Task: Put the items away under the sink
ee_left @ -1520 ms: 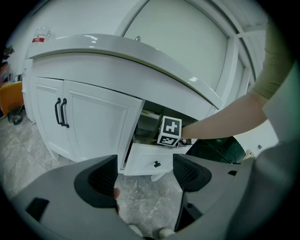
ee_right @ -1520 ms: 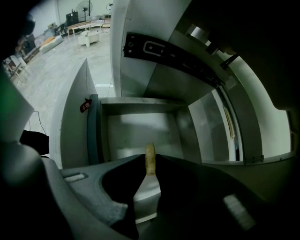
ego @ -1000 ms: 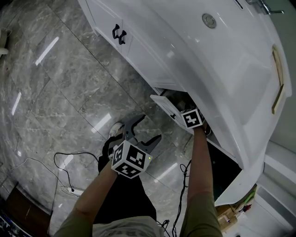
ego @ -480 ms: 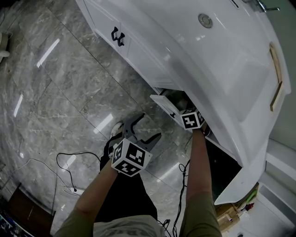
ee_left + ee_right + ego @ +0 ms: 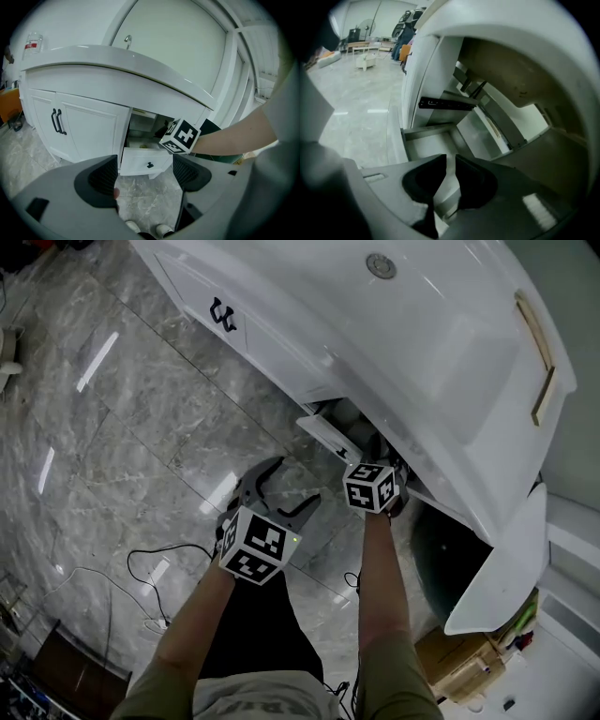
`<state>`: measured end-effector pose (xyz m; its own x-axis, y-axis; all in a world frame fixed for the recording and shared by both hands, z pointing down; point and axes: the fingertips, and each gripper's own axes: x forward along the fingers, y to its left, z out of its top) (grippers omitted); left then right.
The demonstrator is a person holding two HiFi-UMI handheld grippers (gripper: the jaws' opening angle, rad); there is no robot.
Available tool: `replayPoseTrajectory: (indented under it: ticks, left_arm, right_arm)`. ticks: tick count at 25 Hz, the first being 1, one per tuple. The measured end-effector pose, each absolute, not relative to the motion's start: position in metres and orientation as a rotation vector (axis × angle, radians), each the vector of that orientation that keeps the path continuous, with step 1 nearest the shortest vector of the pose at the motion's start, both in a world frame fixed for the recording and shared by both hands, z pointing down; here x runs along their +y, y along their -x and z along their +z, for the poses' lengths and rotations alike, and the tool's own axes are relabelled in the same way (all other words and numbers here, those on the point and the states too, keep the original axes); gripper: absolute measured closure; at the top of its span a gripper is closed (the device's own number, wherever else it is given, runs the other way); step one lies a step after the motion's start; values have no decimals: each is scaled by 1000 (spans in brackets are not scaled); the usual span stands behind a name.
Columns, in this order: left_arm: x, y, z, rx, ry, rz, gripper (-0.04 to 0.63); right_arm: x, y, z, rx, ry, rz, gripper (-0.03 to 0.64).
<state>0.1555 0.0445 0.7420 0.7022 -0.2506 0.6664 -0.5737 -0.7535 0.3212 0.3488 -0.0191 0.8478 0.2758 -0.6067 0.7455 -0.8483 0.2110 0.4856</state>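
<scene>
Open drawer (image 5: 140, 160) under sink (image 5: 422, 343), no item held
Left gripper (image 5: 292, 491) is spread wide and empty; right gripper (image 5: 449, 161), a slit apart and empty over the drawer, is best drawn straight back, clear of the sink

Bathroom: glossy white washbasin top (image 5: 422, 343) over a white black-handled cabinet (image 5: 253, 343) ahead of the left claw (image 5: 298, 489); polished grey marble floor (image 5: 122, 409) beneath.

Vanity cabinet (image 5: 309, 324): glossy white
Handles (image 5: 222, 313) on the cabinet: black
Drawer (image 5: 140, 158) in the cabinet: white, black knob (image 5: 149, 164)
Floor (image 5: 122, 418) beside the cabinet: grey veined marble
Marker cubes (image 5: 258, 547): black-and-white squares
</scene>
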Motion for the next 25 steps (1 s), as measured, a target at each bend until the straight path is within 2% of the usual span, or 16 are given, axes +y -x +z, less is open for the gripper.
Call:
replayPoseTrajectory:
  ticks: [10,16,25]
  left_arm:
    - [48,-154,662,-725,-2443,777,244]
    - [75,-160,579,-782,-2481,685,244]
    - [84,-166,456,-905,-2558,475,245]
  right_arm:
    - [48,-328,734,-1557,-1745,191,561]
    - [104,-324,611,-1641,-1949,185,561]
    - [143,-325,423,-1804,-2232,1,561]
